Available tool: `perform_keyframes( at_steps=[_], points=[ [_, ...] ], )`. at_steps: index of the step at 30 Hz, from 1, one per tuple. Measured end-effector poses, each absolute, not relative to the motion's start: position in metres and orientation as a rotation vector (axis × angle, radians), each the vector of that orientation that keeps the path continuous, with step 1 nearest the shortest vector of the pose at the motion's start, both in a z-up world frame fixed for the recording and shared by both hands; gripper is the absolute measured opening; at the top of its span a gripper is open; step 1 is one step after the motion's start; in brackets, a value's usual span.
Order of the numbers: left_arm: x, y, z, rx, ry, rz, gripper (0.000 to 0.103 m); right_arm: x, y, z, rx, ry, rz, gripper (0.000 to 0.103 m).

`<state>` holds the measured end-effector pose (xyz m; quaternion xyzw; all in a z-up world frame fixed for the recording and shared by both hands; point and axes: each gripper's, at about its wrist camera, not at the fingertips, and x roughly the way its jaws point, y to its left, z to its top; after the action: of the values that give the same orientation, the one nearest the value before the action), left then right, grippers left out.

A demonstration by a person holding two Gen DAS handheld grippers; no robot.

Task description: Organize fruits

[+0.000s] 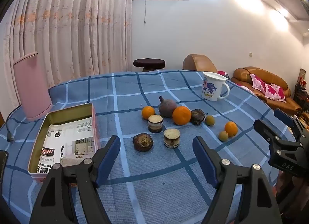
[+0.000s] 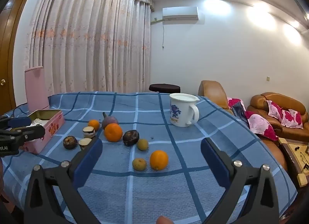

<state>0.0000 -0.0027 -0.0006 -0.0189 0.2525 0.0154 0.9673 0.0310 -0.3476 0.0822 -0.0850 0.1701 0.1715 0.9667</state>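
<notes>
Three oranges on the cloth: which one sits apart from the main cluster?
The orange on the right side, paired only with a small brownish-green fruit. The other two oranges flank the dark pomegranate-like fruit in the cluster.

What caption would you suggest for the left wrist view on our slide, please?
Open left gripper hovers over scattered fruit on a blue checked tablecloth, beside an open pink tin.
</notes>
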Motion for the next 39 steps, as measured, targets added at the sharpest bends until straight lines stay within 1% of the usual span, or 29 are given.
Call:
perform_keyframes(
  at_steps=[3, 8, 39],
  points=[
    [0.002, -0.011, -0.002, -0.028, 0.523, 0.034, 0.079, 0.031, -0.347, 0.082, -0.171, 0.343, 0.346, 0.103],
    [0.001, 0.002, -0.002, -0.057, 0.515, 0.031, 0.079, 0.031, -0.345, 0.082, -0.172, 0.346, 0.351, 0.103],
    [0.001, 0.005, -0.008, -0.062, 0.529, 0.040, 0.079, 0.028, -0.333, 0.067, -0.171, 0.380, 0.387, 0.103]
  ],
)
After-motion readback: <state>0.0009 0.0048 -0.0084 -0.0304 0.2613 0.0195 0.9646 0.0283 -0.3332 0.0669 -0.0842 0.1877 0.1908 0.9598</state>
